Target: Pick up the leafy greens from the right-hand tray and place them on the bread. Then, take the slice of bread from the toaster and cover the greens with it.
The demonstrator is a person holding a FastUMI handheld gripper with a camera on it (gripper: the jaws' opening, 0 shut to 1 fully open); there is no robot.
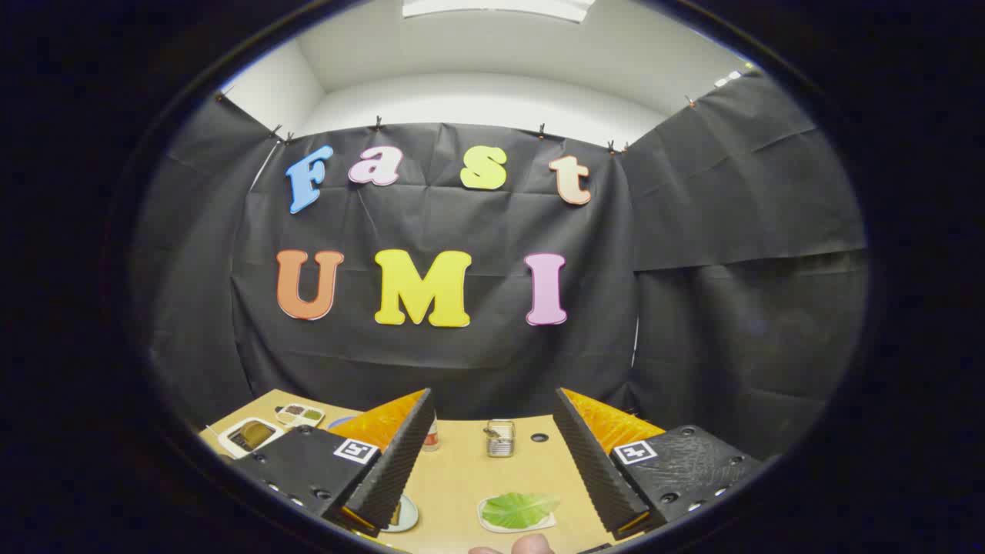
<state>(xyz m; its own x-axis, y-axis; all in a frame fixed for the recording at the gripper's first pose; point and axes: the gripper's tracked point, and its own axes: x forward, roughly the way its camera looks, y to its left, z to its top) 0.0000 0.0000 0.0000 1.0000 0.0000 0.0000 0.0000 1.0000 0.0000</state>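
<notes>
The leafy green [519, 508] lies on a small white tray [487, 522] on the wooden table, between my fingers and low down near them. My gripper [492, 419] is held high over the table and stands open, nothing between its fingers. A small plate [405, 514] peeks out beside the left finger [396, 462]; what lies on it is mostly hidden. The metal toaster [500, 438] stands further back on the table, between the fingertips. I cannot make out a bread slice in it.
A white tray [248, 436] with dark food and a second small tray [300, 415] sit at the table's far left. A small bottle [432, 437] stands by the left fingertip. A dark round hole [539, 437] marks the tabletop right of the toaster. A fingertip of a hand [531, 545] shows near the tray.
</notes>
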